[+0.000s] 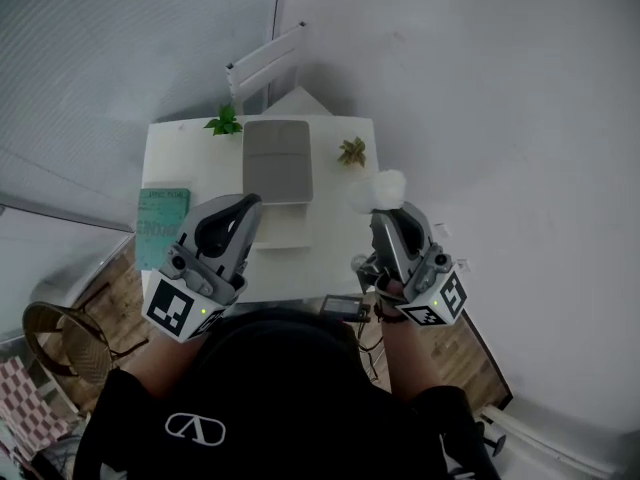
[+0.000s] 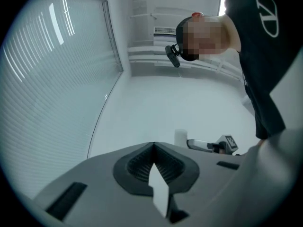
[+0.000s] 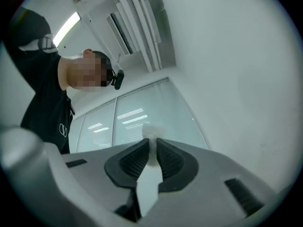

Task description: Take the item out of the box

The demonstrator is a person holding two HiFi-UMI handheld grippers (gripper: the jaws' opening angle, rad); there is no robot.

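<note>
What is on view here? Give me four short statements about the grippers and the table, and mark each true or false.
1. The right gripper is shut on a white fluffy item. True.
2. The left gripper holds the green booklet. False: it is shut on nothing, and the booklet lies at the left edge of the white table.
3. Two small plants stand on the table. True.
4. The grey box sits on the floor. False: it sits on the table, between the plants.
</note>
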